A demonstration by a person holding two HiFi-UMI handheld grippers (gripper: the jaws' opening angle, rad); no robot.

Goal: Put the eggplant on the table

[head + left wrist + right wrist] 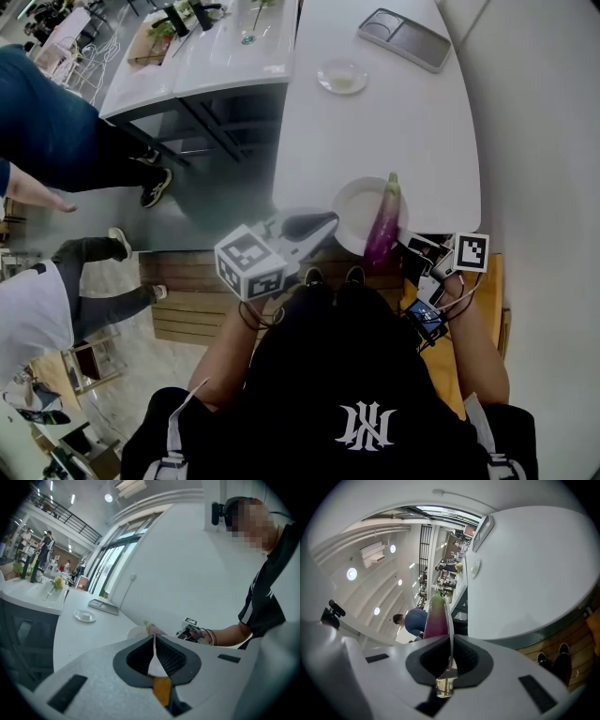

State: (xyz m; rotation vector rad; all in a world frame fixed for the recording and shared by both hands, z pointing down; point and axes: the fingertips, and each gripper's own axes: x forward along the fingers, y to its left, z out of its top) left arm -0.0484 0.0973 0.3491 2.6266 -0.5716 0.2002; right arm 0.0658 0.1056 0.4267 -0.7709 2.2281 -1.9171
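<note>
While left gripper [319,224] and right gripper [409,246] each pinch the plate [349,208] rim, eggplant [384,225] lies on that plate, lower centre, at the table [375,122] edge. Outstanding, apparently: eggplant onto table itself.

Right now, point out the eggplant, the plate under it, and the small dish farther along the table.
eggplant [383,230], head view, purple middle.
plate [353,211], head view, bare surface left of the eggplant.
small dish [323,77], head view, left rim.
</note>
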